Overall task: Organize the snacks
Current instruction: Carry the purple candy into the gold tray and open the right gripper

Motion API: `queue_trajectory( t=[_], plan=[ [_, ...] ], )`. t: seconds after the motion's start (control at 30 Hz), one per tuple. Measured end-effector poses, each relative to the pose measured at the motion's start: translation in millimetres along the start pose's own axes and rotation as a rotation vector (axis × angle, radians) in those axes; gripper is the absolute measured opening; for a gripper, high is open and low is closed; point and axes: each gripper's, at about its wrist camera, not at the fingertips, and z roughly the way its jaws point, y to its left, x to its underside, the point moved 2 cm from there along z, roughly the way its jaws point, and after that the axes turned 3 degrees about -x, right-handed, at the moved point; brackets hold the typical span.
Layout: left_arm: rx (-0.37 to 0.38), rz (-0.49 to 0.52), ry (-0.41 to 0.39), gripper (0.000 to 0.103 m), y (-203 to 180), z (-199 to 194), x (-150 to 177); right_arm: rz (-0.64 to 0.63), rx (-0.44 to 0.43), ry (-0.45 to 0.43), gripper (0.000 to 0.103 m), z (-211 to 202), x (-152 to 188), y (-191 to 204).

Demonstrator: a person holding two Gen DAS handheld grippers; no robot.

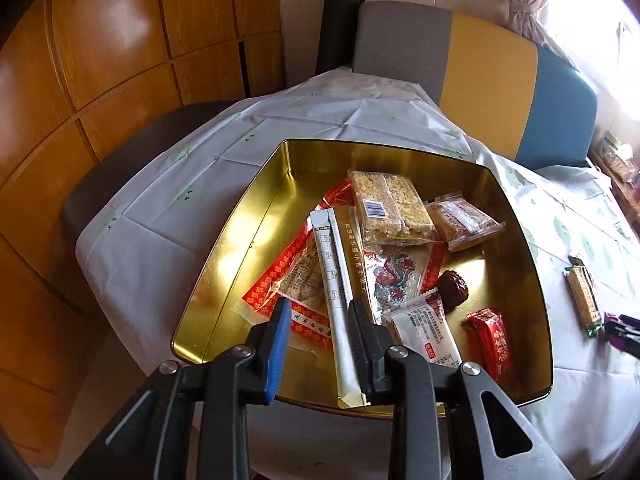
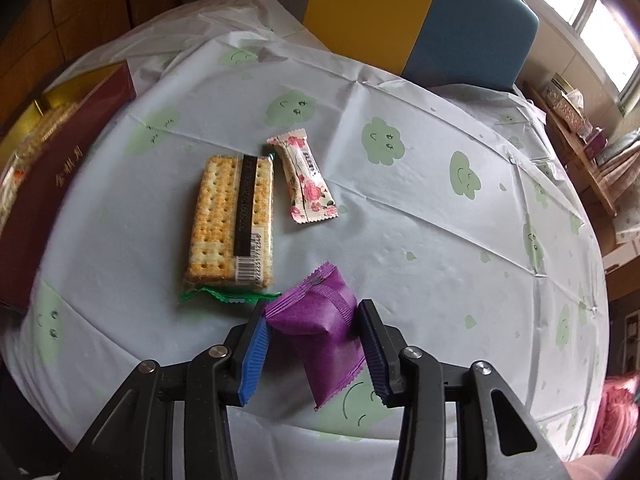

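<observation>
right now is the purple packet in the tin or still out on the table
Out: the purple packet lies on the tablecloth, between the right gripper's fingers.

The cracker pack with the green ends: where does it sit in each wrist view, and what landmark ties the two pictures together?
Left wrist view: the cracker pack lies at the far right edge, on the tablecloth outside the gold tin.
Right wrist view: the cracker pack lies left of centre, beside the pink floral packet, just beyond the purple packet.
Shared landmark: the yellow and blue chair back beyond the table.
</observation>
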Motion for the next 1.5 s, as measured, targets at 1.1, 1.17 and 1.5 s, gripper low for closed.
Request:
queue_trajectory(
  t=[1.1, 1.17, 1.5],
  plan=[
    [0.018, -0.021, 0.021, 0.031, 6, 5, 6, 0.032, -0.089, -0.075, 0.033, -23, -15, 15],
    [0.018, -0.023, 0.020, 0.031, 7, 5, 6, 0.011, -0.143, -0.106, 0.033, -36, -22, 34],
    [0.012, -0.038, 0.020, 0.031, 18, 5, 5, -0.165, -0.532, -0.167, 0.036, -65, -56, 191]
  ],
)
